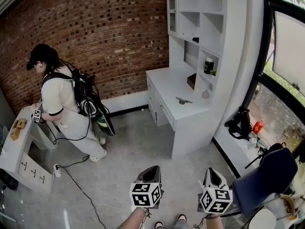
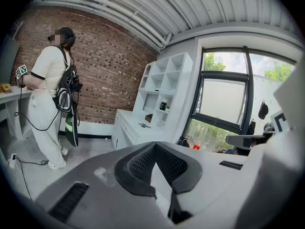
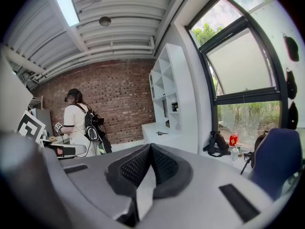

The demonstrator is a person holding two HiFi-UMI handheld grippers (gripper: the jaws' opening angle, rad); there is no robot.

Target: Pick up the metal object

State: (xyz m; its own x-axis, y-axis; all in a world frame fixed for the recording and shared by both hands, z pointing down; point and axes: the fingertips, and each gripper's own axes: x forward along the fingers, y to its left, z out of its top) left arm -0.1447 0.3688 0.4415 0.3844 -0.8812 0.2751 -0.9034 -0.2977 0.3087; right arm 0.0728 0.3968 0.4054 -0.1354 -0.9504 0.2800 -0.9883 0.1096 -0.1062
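Your left gripper (image 2: 155, 145) has its jaws pressed together at the tips with nothing between them, and your right gripper (image 3: 149, 147) is the same, closed and empty; in the head view both hang low in front of you, well apart from the work; the metal object (image 1: 183, 100) lies flat on the white desk (image 1: 164, 80), toward the desktop's near edge and out from the shelf unit (image 1: 205, 27), with a small dark box (image 1: 191, 81) farther back by the shelves; the step in hand, as I judge it, is the approach; walk up to the desk's near end first and settle on one gripper, since the object lies about midway between the two; spread its jaws before you come down; the piece looks thin and low, so bring the tips right onto the desktop and close across its narrow part, or it may skid away; the other person (image 1: 59, 99) stands well apart from the desk
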